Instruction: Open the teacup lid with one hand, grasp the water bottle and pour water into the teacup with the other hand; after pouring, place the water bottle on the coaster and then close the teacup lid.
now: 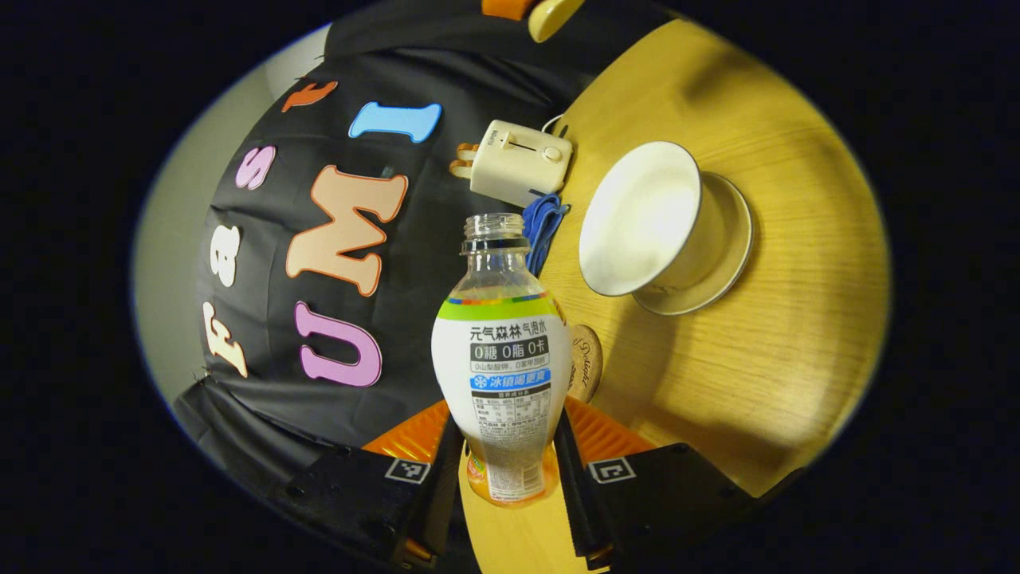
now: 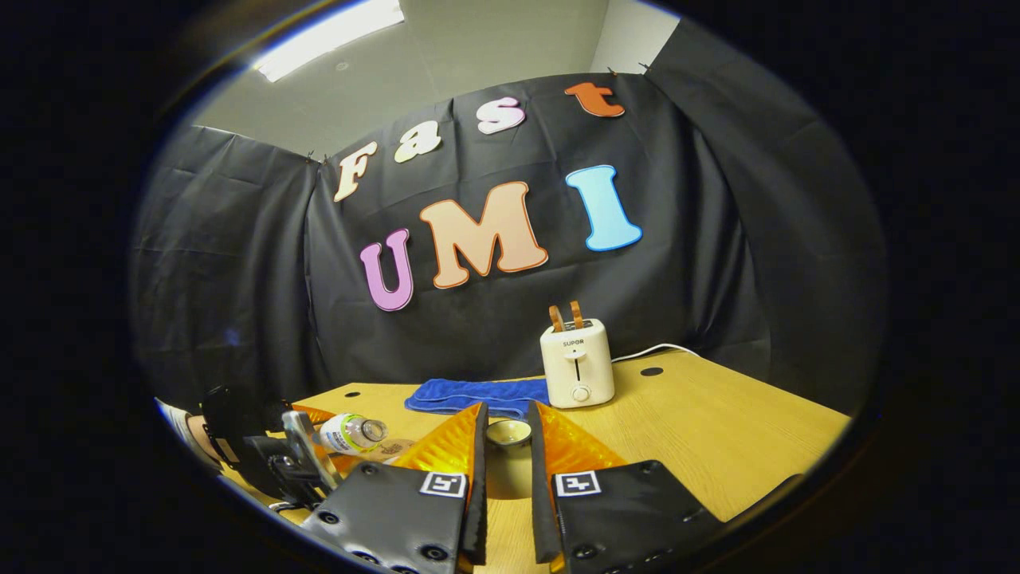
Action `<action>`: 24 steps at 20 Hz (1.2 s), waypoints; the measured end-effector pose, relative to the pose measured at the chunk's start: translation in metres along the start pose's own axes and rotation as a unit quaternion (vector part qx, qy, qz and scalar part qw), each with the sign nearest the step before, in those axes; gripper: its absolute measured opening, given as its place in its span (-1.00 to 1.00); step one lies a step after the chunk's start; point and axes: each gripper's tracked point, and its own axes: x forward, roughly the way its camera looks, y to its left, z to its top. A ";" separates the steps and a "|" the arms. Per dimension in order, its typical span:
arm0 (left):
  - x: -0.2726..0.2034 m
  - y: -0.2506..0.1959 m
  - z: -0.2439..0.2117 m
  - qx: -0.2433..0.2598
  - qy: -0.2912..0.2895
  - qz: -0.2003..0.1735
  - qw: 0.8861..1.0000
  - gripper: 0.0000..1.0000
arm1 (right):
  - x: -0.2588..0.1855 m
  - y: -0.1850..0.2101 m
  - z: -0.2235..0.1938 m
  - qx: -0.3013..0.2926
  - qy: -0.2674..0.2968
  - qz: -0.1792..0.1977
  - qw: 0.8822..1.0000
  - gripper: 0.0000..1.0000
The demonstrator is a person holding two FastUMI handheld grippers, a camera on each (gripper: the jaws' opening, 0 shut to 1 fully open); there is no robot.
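Note:
My left gripper (image 1: 510,446) is shut on the lower body of a clear, uncapped water bottle (image 1: 502,359) with a white label. In the right gripper view the same bottle (image 2: 351,433) lies nearly level over the table's left side, and I see no water leaving it. The white teacup (image 1: 641,219) stands open on its saucer (image 1: 729,239), to the right of the bottle's mouth. A round wooden coaster (image 1: 587,363) peeks out from behind the bottle. My right gripper (image 2: 508,438) is shut on the teacup lid (image 2: 508,433) by its small knob, held above the table.
A cream toaster (image 2: 577,363) with toast in its slots stands at the back of the wooden table (image 2: 717,430), its cord running right. A blue cloth (image 2: 478,396) lies beside it. A sleeve (image 2: 187,430) shows behind the left gripper at the lower left.

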 end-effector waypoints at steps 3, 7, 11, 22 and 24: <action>0.002 -0.004 -0.003 0.047 0.009 -0.006 0.999 0.14 | 0.001 -0.004 0.000 0.003 0.002 -0.002 1.000 -0.48; 0.003 -0.008 -0.009 0.085 0.016 -0.021 0.996 0.14 | 0.000 -0.005 0.002 0.003 -0.001 -0.002 1.000 -0.48; 0.003 -0.007 -0.012 0.132 0.028 -0.027 0.990 0.13 | -0.001 -0.006 0.003 0.004 -0.002 -0.003 1.000 -0.48; 0.002 0.005 -0.006 0.229 0.037 -0.012 0.973 0.13 | -0.002 -0.010 0.006 0.005 -0.004 -0.005 1.000 -0.51; 0.003 0.009 -0.006 0.240 0.038 -0.011 0.970 0.14 | -0.002 -0.011 0.008 0.006 -0.006 -0.006 1.000 -0.51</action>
